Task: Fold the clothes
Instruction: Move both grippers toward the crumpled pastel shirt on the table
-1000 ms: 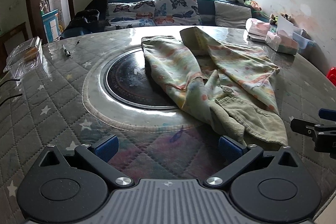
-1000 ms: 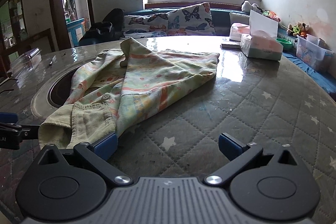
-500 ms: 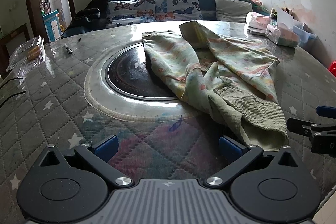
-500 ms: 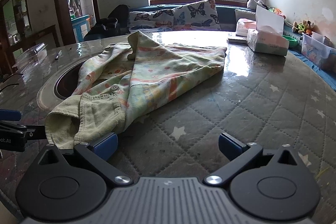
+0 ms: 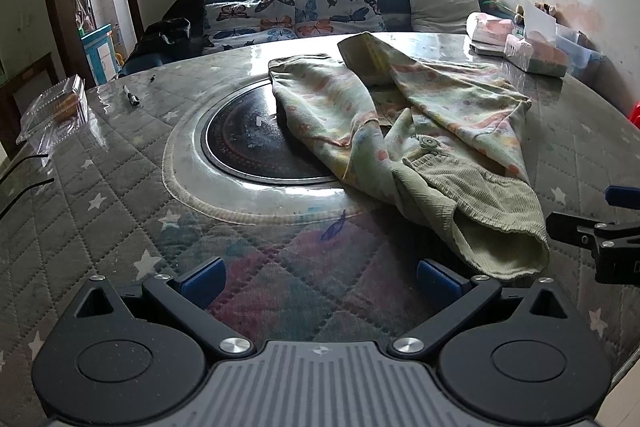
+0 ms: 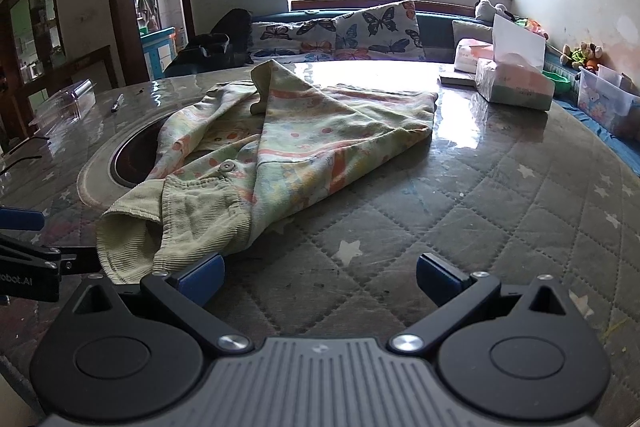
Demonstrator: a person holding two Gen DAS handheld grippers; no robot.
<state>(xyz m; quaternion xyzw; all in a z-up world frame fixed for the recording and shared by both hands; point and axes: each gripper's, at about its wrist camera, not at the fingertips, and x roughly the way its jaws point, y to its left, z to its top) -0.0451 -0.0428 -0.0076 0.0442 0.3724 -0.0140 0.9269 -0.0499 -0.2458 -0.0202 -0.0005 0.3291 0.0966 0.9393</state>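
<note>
Near table's front edge, crumpled garment (image 5: pixel 420 131) lies over centre hotplate (image 5: pixel 256 143); left gripper (image 5: pixel 318 277) and right gripper (image 6: pixel 320 275) both spread wide, empty; best pinch ribbed hem (image 6: pixel 168 223) corners, pull flat first

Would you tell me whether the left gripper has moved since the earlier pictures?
Yes: the left gripper has backed slightly away; the cooktop ring sits higher in its view.

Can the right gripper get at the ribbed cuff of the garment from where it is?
Probably yes: the right gripper is open, and the ribbed cuff lies just ahead by its left finger, nothing between.
</note>
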